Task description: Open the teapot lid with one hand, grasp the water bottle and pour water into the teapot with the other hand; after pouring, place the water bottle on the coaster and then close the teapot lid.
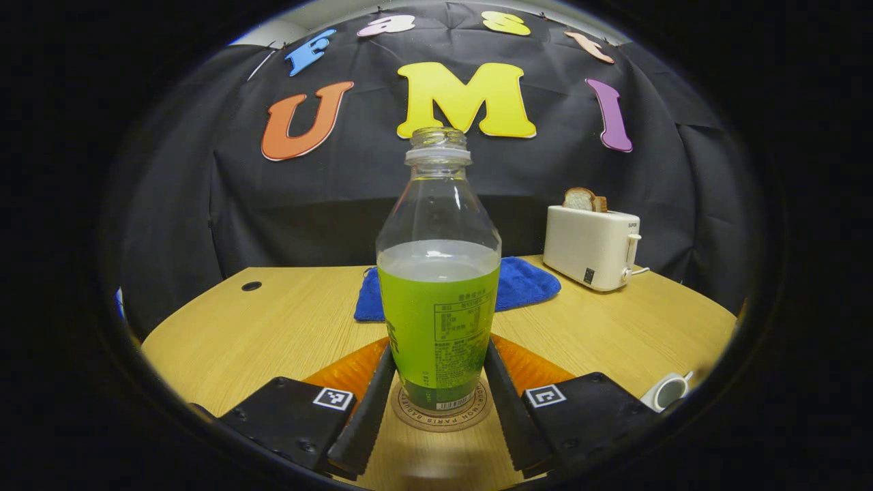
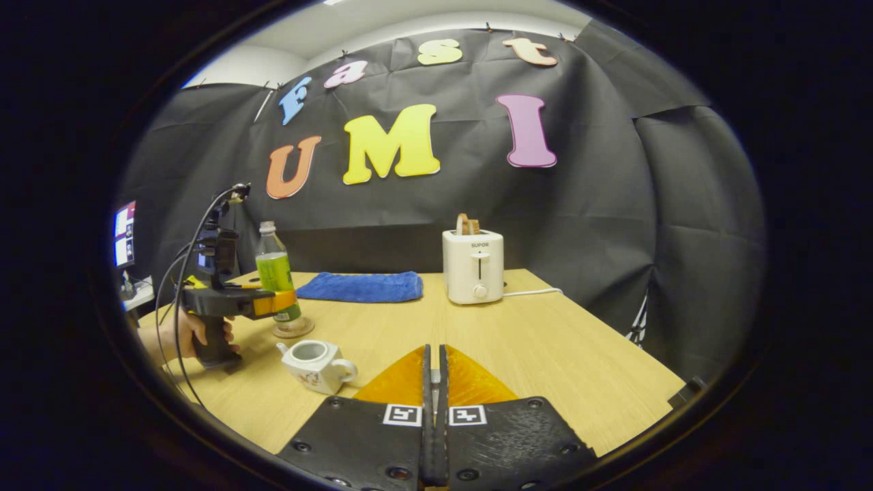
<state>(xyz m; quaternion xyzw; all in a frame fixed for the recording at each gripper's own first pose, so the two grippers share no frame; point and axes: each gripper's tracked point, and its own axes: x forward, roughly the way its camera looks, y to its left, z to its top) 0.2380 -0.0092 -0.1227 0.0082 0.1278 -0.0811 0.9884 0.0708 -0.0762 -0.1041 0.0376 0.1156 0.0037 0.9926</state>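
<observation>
As the bottle [image 1: 438,273] stands on the coaster [image 1: 436,414] on the table [image 1: 273,327], the left gripper [image 1: 436,402] brackets its base, fingers close against both sides, though whether they press I cannot tell.

The open teapot [image 2: 315,364] sits near the right gripper [image 2: 434,382], whose fingers are pressed together; what they pinch, if anything, is unclear. Best next: spread the left fingers gently, back straight away without tipping the bottle, then lid the pot.
</observation>
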